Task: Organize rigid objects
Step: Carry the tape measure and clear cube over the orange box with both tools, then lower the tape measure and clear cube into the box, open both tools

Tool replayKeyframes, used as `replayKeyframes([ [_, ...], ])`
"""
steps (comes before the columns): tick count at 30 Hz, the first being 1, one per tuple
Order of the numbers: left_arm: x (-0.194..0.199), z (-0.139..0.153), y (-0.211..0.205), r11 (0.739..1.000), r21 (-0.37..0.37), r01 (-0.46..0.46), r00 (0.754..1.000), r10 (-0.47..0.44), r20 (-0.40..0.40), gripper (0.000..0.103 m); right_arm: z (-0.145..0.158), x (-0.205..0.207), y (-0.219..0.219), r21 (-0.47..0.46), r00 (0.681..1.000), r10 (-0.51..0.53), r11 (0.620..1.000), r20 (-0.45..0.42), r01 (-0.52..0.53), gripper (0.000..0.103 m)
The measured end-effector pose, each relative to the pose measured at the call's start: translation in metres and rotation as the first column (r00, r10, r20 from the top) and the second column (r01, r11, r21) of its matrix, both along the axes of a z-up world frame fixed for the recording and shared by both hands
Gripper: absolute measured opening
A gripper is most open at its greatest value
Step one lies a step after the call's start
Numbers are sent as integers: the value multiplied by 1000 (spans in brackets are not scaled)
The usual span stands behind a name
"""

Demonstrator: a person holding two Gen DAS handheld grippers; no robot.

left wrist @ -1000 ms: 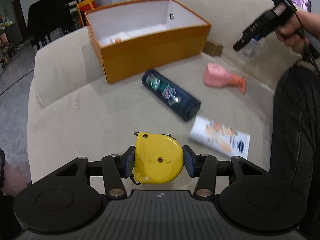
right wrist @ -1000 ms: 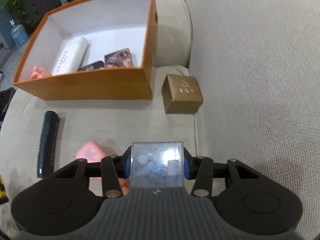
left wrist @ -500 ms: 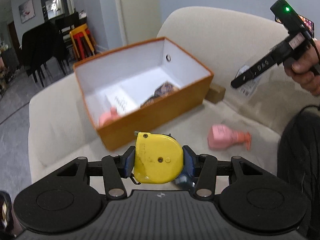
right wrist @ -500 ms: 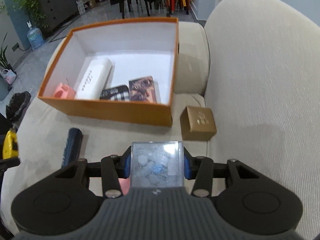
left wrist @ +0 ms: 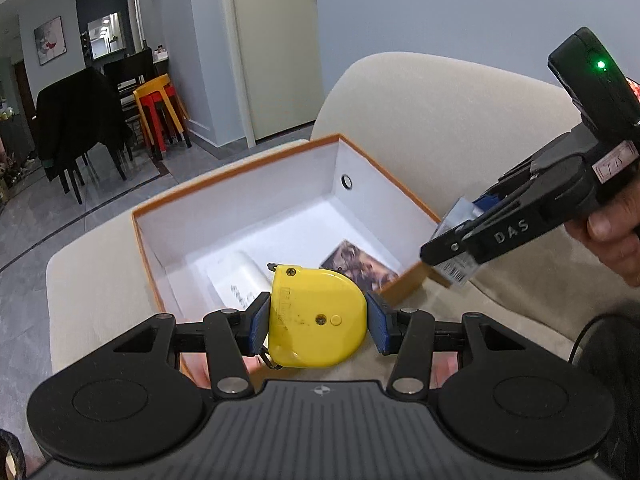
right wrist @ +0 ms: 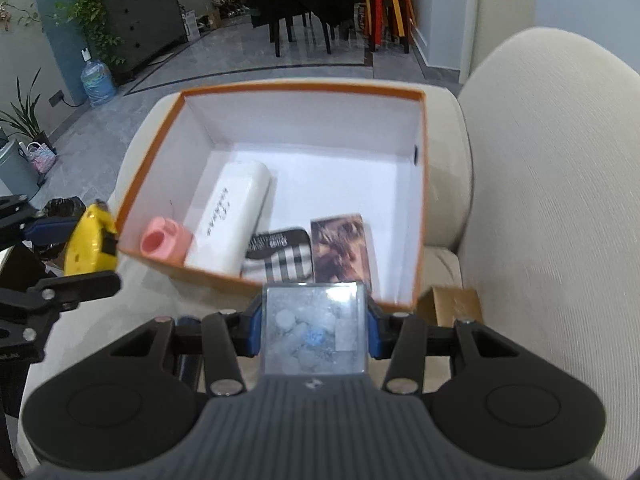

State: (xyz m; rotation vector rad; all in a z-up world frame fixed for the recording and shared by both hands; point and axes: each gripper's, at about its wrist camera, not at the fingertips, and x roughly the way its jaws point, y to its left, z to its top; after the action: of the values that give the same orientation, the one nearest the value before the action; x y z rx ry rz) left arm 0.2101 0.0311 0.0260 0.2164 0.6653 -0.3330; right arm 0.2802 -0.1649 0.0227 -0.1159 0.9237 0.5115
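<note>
Left wrist view: the left gripper [left wrist: 318, 322] is clenched on a yellow tape measure [left wrist: 318, 320], its blue pads pressing the case at 9 and 3 o'clock. The tape measure sits square between the fingers, in front of the near wall of the orange box [left wrist: 256, 176], which lies at 12 o'clock on the beige sofa [left wrist: 432, 120]. Inside the box a white case [left wrist: 240, 280] and a printed card box [left wrist: 360, 266] show past the tape measure. At 2 o'clock the right gripper [left wrist: 460, 246] grasps a clear plastic box [left wrist: 456, 220] near the orange box's right corner.

Right wrist view: the right gripper [right wrist: 314, 330] is shut on the clear plastic box [right wrist: 314, 330], held flat between both pads just short of the orange box's [right wrist: 304, 90] near rim. In the orange box at 12 o'clock lie a pink cylinder [right wrist: 166, 242], the white case [right wrist: 232, 216], a plaid tin [right wrist: 278, 254] and the printed card box [right wrist: 340, 250]. A brown carton [right wrist: 452, 304] rests on the sofa [right wrist: 552, 200] at 2 o'clock. At 9 o'clock the left gripper [right wrist: 60, 240] carries the tape measure [right wrist: 86, 240] beside the orange box's left corner.
</note>
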Motion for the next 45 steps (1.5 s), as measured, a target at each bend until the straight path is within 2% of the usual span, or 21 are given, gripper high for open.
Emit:
replayKeyframes([
  [10,40,-3,4,1000,-23,-21,999,21,-24,57,15,38,29,0,999,2,1000,37,-2,47],
  [18,73,-20,10,998,8,-66,994,67,-87,57,4,65,48,-5,1000,-9,1000,7,9,47],
  [25,104,-37,-6,996,71,-45,990,54,-127,57,-17,91,59,-36,999,-41,999,-8,41,47],
  [31,131,-44,-12,993,108,-52,992,63,-107,57,-27,124,74,-71,999,-49,996,12,50,47],
  [35,147,-51,-14,990,128,-57,992,71,-107,57,-36,141,80,-61,998,-57,996,20,58,47],
  [40,157,-64,-20,980,197,-40,991,64,-116,57,-47,153,86,-49,998,-59,997,17,59,47],
  [45,162,-73,-20,975,218,-44,989,73,-126,57,-57,158,91,-56,999,-50,997,13,51,47],
])
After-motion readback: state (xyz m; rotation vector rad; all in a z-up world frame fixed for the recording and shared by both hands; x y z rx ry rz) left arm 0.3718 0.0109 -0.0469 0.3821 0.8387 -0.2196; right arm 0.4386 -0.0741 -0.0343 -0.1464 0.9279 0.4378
